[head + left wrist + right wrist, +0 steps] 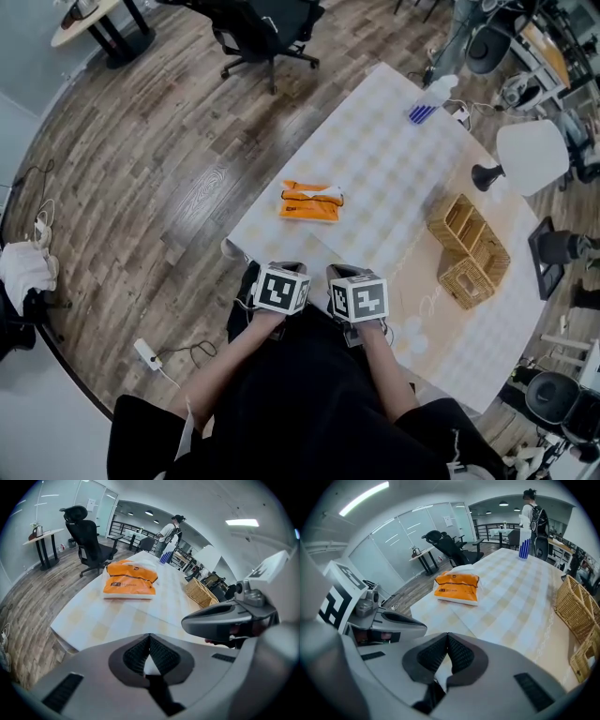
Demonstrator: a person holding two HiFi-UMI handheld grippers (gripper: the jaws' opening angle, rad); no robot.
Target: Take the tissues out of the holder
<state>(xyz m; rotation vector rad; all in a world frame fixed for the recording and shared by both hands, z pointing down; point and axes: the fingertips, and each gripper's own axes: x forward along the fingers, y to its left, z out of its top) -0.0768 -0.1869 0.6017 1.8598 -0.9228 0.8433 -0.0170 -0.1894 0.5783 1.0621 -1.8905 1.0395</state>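
While both of your grippers hang side by side at the near edge of the counter (394, 159), nothing of the task is in hand. Your left gripper (149, 638) has its jaws closed tip to tip with nothing between the pads; your right gripper (447, 636) matches it, jaws pressed together and empty.

The orange tissue pack (311, 202) lies flat on the checked cloth, close to the counter's left edge, with a bit of white showing at one end; it sits in no basket. The wicker baskets (469, 248) stand well apart from it toward the right side, and their compartments look bare as far as the head view shows.

How far along you are depends on what counts as the holder, and I cannot tell that from here. If it is the baskets, the tissues are already out and little is left; if it is the orange wrapper, no sheet has been drawn clear and the whole job remains.

Relative to your jaws, the pack lies ahead and well apart, touching neither gripper. In the head view it lies further up the counter, roughly on the line between your two hands; in the left gripper view it lies ahead and a little left of the jaw line; in the right gripper view it lies almost straight ahead. My judgement is that either gripper would need to spread its jaws and travel forward before it could take hold.
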